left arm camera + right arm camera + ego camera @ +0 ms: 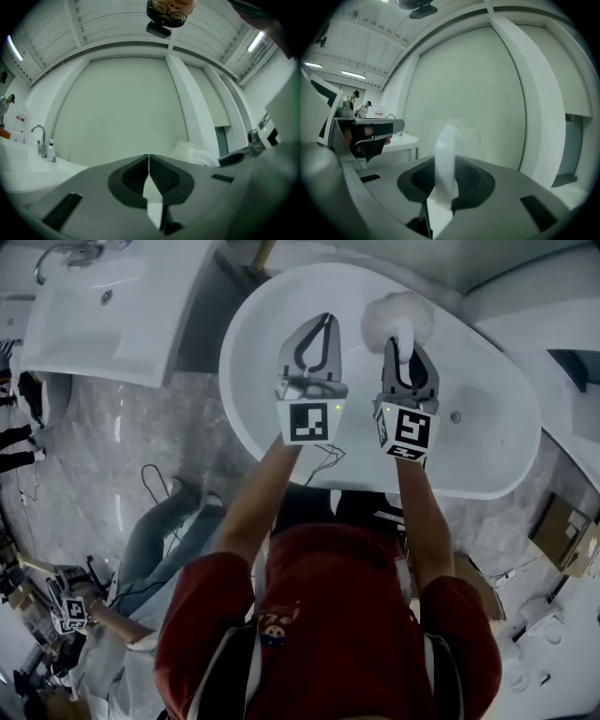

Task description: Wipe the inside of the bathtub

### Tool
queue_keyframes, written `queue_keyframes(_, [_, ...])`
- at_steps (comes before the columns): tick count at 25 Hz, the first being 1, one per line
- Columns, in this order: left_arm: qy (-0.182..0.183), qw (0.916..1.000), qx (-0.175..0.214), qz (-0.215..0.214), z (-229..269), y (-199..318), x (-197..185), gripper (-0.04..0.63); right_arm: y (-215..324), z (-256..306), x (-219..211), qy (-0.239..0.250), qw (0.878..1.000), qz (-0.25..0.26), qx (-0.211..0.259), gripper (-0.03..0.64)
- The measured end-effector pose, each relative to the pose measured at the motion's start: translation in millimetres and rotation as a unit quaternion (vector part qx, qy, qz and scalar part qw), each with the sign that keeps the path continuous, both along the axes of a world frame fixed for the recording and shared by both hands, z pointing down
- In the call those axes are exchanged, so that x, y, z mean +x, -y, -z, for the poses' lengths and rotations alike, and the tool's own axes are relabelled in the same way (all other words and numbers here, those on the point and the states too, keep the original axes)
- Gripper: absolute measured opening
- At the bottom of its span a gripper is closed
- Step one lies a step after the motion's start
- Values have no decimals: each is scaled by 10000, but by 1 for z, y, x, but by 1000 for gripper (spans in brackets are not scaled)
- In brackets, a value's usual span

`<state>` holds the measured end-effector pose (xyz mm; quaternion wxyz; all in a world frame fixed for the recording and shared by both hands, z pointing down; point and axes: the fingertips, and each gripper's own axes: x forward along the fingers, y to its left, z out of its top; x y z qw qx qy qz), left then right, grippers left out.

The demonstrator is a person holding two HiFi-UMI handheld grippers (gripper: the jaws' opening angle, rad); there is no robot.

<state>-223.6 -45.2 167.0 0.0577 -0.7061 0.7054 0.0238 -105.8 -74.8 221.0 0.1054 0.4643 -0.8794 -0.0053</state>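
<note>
Red short-sleeved shirt [328,638], grey left gripper [327,321] and right gripper [404,341] with black-and-white marker cubes [309,421].

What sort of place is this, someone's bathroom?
Likely a bathroom showroom or mock-up, not a home: a freestanding bathtub, a washbasin beside it, and cardboard boxes on the floor.

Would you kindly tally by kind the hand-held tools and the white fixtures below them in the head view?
grippers: 2 (left gripper, right gripper)
fluffy white wiper: 1
bathtub: 1
washbasin: 1
Total: 5
</note>
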Motion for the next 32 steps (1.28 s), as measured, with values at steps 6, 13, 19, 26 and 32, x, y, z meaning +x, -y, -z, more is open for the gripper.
queue_keyframes(6, [-130, 9992, -376, -72, -67, 18, 3, 17, 19, -70, 2, -139, 9993, -112, -330, 94])
queue_keyframes(13, [-186, 9976, -649, 133, -145, 46, 16, 17, 44, -168, 20, -185, 9971, -100, -727, 94])
queue_keyframes(19, [-271, 9949, -896, 388, -217, 42, -54, 17, 48, -258, -43, -259, 9938, -45, -1076, 94])
queue_keyframes(26, [-445, 9909, -1190, 455, -292, 62, -137, 17, 72, -348, -146, -340, 9910, 26, -1298, 94])
queue_keyframes(32, [-434, 9884, -1415, 329, -393, 89, -40, 17, 99, -459, -64, -509, 9877, 14, -1482, 94])
